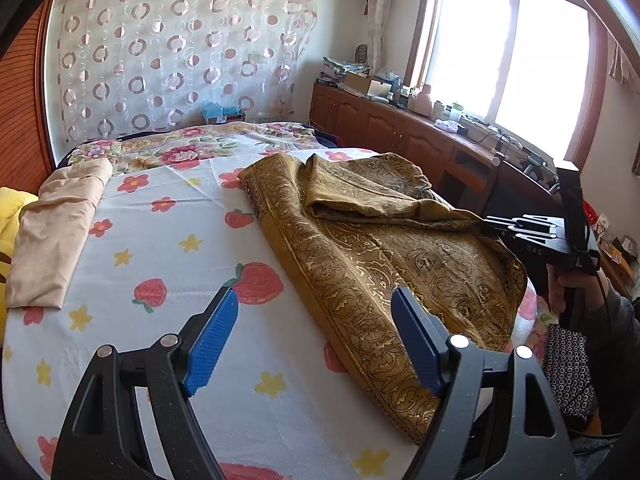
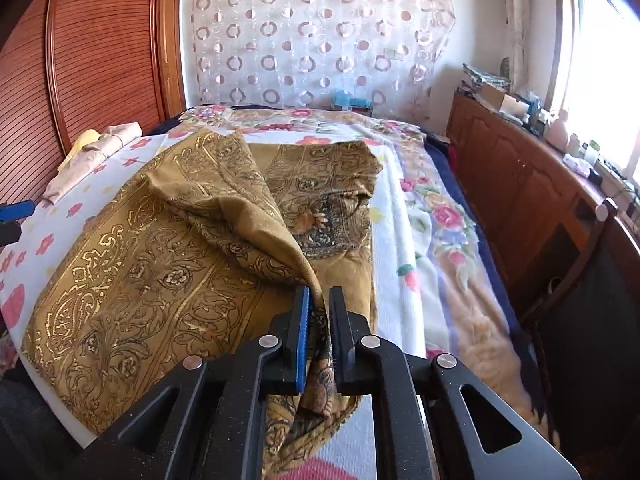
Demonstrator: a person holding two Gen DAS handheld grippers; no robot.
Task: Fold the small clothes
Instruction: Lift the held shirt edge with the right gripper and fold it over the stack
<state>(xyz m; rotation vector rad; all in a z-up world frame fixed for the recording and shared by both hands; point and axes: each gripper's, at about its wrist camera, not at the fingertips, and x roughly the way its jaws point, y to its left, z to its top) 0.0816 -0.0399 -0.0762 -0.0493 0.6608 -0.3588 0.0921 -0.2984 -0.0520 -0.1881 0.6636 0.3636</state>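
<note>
A home bedroom: a bed point(image 1: 132, 248) under a strawberry-print sheet, wooden cabinets point(image 1: 384, 128) at two o'clock beneath a sunny window point(image 1: 504, 52), circle-patterned curtain point(image 1: 180, 48) at twelve.

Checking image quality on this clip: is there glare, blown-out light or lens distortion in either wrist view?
Left wrist view: the window is blown out white; fisheye bends the bed edges; the gold patterned cloth stays sharp. Right wrist view: glare only at the right edge; the right gripper clamping the cloth is evenly lit and legible.
</note>
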